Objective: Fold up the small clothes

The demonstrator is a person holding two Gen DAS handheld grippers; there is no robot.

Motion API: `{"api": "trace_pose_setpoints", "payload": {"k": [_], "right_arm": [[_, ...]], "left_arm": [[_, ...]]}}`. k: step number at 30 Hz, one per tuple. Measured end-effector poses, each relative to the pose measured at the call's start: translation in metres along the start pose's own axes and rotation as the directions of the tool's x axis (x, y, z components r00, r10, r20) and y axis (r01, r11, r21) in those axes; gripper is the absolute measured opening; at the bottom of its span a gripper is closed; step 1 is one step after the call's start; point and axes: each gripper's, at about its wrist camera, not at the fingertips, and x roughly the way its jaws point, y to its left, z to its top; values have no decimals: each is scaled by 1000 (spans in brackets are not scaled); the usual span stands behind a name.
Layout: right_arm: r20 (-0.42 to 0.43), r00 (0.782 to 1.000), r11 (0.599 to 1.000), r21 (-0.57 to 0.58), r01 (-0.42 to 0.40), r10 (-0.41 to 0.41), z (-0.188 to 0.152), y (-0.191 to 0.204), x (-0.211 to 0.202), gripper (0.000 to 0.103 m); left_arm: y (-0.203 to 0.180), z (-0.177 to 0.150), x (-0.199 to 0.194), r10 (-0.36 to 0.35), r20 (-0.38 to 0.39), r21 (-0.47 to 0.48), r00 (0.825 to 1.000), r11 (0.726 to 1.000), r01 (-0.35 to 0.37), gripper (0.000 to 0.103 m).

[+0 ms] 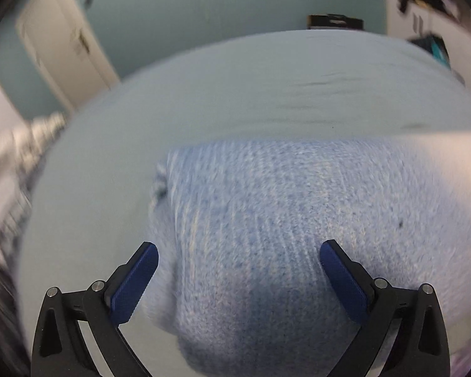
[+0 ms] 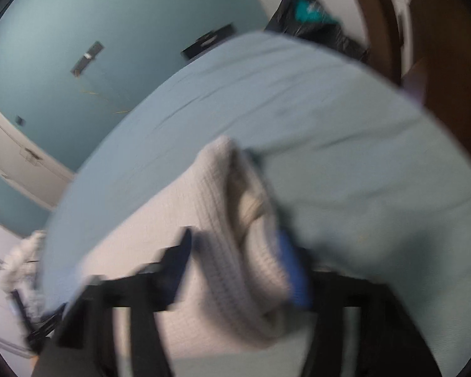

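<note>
Knit (image 1: pixel 282 220), a small blue-and-white piece, lies on a pale blue sheet (image 1: pixel 235 94) spread over what looks like a bed. It sits right under the left tongs (image 1: pixel 238 270), whose pads stand wide apart above it with nothing pinched between them. Touching it on its right is a white waffle cloth (image 2: pixel 210 251), bunched into a thick roll that runs up between the right tongs (image 2: pixel 235 267). Those pads sit close on either side of the roll and seem to press it, though the blur makes the contact hard to confirm.

My guess is that the step in hand is between folds: the left has no hold, and the right is gathering or carrying the white piece. The next move likely calls for the left tongs to drop to an edge of the knit and pinch only the top layer, without dragging the sheet.

The left view alone shows the knit, plus a white door (image 1: pixel 66 47) and teal wall (image 1: pixel 204 6). The right view alone shows the roll's folded layers, and dark bags (image 2: pixel 314 31) past the bed's far corner
</note>
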Motion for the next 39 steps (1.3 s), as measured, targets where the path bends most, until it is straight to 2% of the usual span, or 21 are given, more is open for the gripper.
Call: {"api": "trace_pose_setpoints", "payload": {"k": [3,5,7,9,11,12,14,16,18,20,22,25,26,28,30,31,33,35,36,37,39], "right_arm": [[-28,998,998,34,-61,62,2,2,10,26],[-158,984,997,29,-73,77,-3,5,32,30],[-192,979,998,31,-58,63,6,15,52,32],[-157,982,994,35,-99,103,7,10,42,14],[-39,985,986,-9,-166,165,1,14,6,11],[11,987,986,-62,-158,159,-8,22,-16,11],[53,991,989,-87,-120,125,-14,32,-26,11],[60,996,996,-58,-66,70,-25,23,-24,11],[25,1000,1000,-10,-11,11,-28,5,4,11],[10,1000,999,42,-23,23,-29,-11,28,11],[53,999,1000,9,-7,7,-26,-5,30,12],[40,999,999,37,30,-32,-19,13,14,24],[60,996,998,21,62,-63,-16,24,3,32],[193,969,985,-45,164,-152,-13,47,-32,39],[242,959,978,-105,178,-148,-9,69,-49,71],[237,964,976,-143,162,-125,-8,86,-52,76],[218,971,966,-213,145,-97,-12,109,-47,76],[174,981,942,-306,139,-88,-25,140,-27,76],[144,985,927,-347,140,-95,-36,148,-15,76],[116,987,911,-384,150,-114,-42,149,-2,76],[67,975,854,-472,219,-213,-71,159,29,76]], "left_arm": [[-10,4,1,8,-8,-18,1000,1000,-8,103],[-7,3,7,-30,-29,-58,999,998,28,103],[17,-15,5,-85,-45,-102,995,992,80,103],[28,-20,9,-147,-55,-149,988,979,138,103],[39,-25,13,-195,-61,-189,979,965,180,103],[42,-28,15,-208,-62,-198,976,961,192,103],[46,-31,16,-206,-51,-180,977,964,194,103],[45,-32,16,-195,-40,-151,980,971,187,103],[50,-44,13,-199,-41,-152,979,970,191,103],[57,-35,20,-213,-46,-161,976,966,203,103],[68,-38,25,-230,-54,-173,972,961,218,103],[79,-26,20,-248,-72,-175,966,957,232,103],[87,-19,16,-244,-70,-164,967,959,230,103],[100,-16,-3,-199,-32,-147,979,970,193,103],[121,-20,-17,-135,10,-153,991,979,135,103],[129,-24,-20,-112,11,-165,994,980,113,103],[139,-35,-17,-119,-22,-183,993,977,113,103],[133,-45,-11,-195,-47,-151,980,971,186,103],[130,-50,-10,-233,-26,-133,972,965,228,103],[126,-55,-11,-241,0,-113,970,964,240,103],[119,-62,-5,-198,14,-85,980,976,199,103]]}}
